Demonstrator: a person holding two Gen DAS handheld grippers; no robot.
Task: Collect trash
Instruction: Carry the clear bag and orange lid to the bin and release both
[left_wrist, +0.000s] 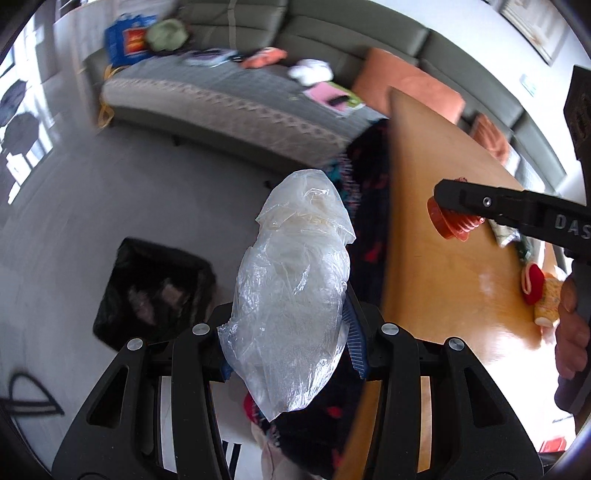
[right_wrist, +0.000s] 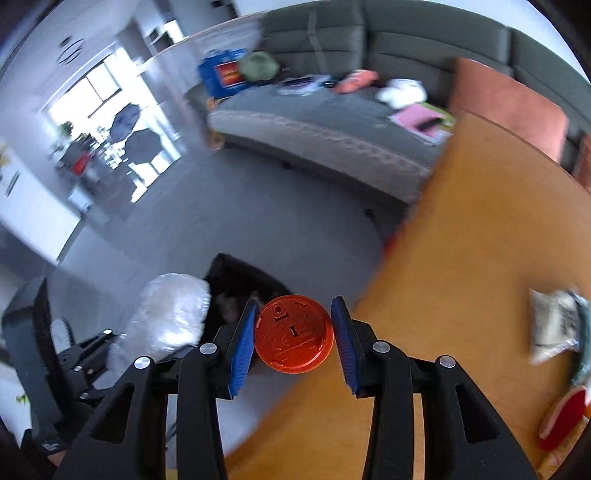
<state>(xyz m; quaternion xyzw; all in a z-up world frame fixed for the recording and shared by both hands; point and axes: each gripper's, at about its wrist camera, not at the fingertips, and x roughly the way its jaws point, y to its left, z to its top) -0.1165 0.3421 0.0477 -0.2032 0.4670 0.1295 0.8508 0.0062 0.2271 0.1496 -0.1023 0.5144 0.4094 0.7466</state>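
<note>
Trash is in both tongs and on its way from the bench (right_wrist: 461, 258) toward the bin (left_wrist: 155, 288), a black-lined one standing on the floor just off the bench's left edge. It already has some crumpled stuff at the bottom, though blur makes it hard to say what. So part of the job looks done, and I judge this pair of items to be mid-carry, neither yet over the bin's mouth.

What remains on the bench, near its right edge: a pale packet (right_wrist: 554, 325) and a red-and-white piece (right_wrist: 565, 417) beside it; the left wrist view adds a small yellowish cup (left_wrist: 548, 299) lying there. These probably count as trash still to collect.

The left tongs (left_wrist: 291, 354) are clenched on a clear plastic bag (left_wrist: 295, 288), crumpled and fairly full. Its long axis runs along the fingers and away from them, its loose top pointing out toward the sofa (left_wrist: 229, 96), its lower end hanging back below the pads. It hangs over the floor between bin and bench edge.

The right tongs (right_wrist: 293, 336) grip an orange cap (right_wrist: 293, 334) by its rim, both blue pads against its sides. It is a flat disc, with no real long axis; its moulded face is turned back to the camera. It sits above the bench's left edge, with the bin just beyond.
</note>
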